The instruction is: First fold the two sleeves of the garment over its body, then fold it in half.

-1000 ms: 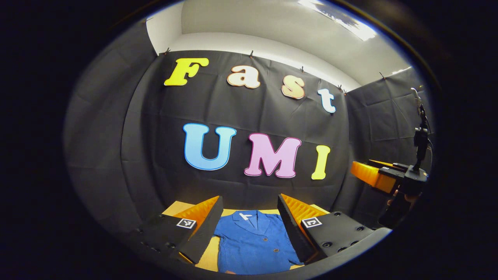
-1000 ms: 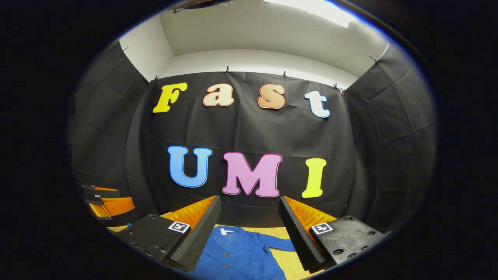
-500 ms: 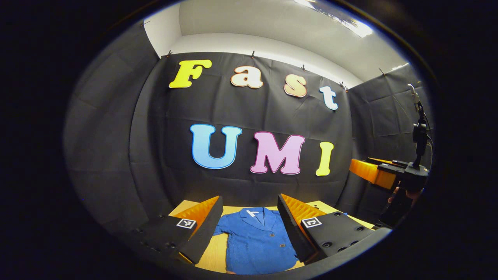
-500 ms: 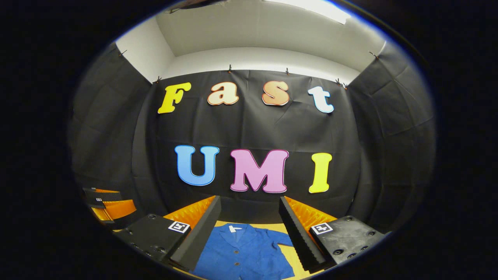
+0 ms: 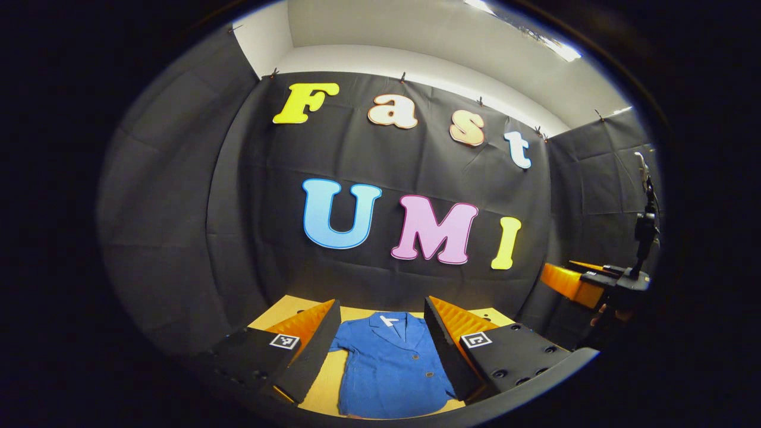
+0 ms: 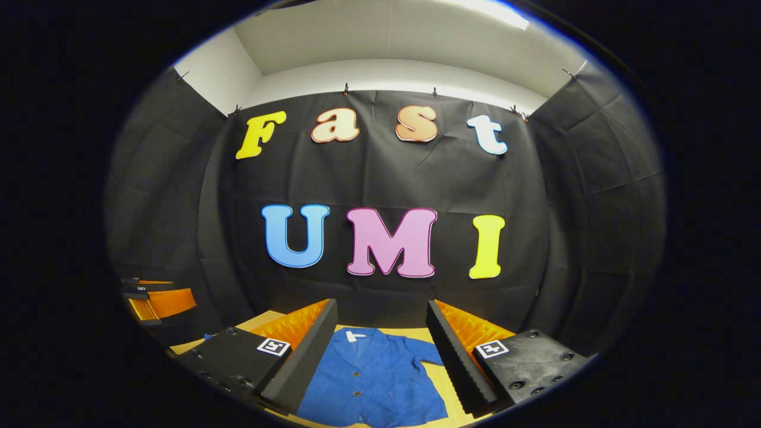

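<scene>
I see the blue garment (image 5: 389, 365) lying flat on the desk (image 5: 285, 306), long axis running 12 to 6, collar at 12, buttons up. Its white neck label (image 5: 389, 321) is too small to read. My left hand-held gripper (image 5: 380, 351) and right hand-held gripper (image 6: 380, 356) both hang spread wide, holding nothing; their fingers hide the sleeves' ends.

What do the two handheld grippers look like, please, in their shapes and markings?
Each gripper has two wedge-shaped fingers with ribbed inner faces. The left gripper and right gripper each have bolted black blocks carrying a small square black-and-white marker. A cable rises from a mast on the right gripper.
</scene>
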The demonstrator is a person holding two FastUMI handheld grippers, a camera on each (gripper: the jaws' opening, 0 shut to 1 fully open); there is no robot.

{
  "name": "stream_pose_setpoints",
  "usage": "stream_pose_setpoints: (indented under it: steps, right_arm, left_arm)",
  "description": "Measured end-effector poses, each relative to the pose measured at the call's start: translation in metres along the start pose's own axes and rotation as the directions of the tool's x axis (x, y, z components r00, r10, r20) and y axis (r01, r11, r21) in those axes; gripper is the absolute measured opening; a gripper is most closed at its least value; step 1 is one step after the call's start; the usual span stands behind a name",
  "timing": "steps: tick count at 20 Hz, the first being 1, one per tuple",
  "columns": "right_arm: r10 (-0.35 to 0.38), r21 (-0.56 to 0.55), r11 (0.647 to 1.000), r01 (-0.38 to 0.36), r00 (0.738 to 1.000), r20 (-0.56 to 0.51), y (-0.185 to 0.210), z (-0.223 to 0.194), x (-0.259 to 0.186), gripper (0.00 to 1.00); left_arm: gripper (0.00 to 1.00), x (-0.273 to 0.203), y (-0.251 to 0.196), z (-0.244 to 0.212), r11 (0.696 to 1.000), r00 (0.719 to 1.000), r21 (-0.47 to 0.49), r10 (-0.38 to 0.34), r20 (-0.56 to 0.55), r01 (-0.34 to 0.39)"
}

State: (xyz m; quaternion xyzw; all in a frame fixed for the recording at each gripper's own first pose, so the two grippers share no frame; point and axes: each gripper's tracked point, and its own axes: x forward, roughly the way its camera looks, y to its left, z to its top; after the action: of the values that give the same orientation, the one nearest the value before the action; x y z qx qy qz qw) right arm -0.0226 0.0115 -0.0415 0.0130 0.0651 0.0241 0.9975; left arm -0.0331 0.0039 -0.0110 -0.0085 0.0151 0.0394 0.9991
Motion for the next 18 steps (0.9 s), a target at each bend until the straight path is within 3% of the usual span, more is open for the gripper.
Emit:
stream_pose_setpoints:
  steps: [6,10,18]
  right_arm:
    - [0.026,-0.016,1.0,-0.026,0.999,-0.021,-0.013,-0.015,0.021,0.96]
    - [0.034,-0.003,0.999,-0.034,0.999,-0.038,-0.025,-0.029,0.037,0.96]
    - [0.068,0.005,0.998,-0.069,0.968,-0.24,-0.046,-0.119,0.076,0.97]
  left_arm:
    - [0.81,0.023,-0.006,-0.003,0.999,0.999,-0.013,0.041,-0.006,-0.041]
    - [0.81,0.042,-0.007,-0.007,0.993,0.997,-0.086,0.079,-0.021,-0.08]
    - [0.81,0.078,-0.024,-0.023,0.993,0.994,-0.064,0.095,-0.054,-0.099]
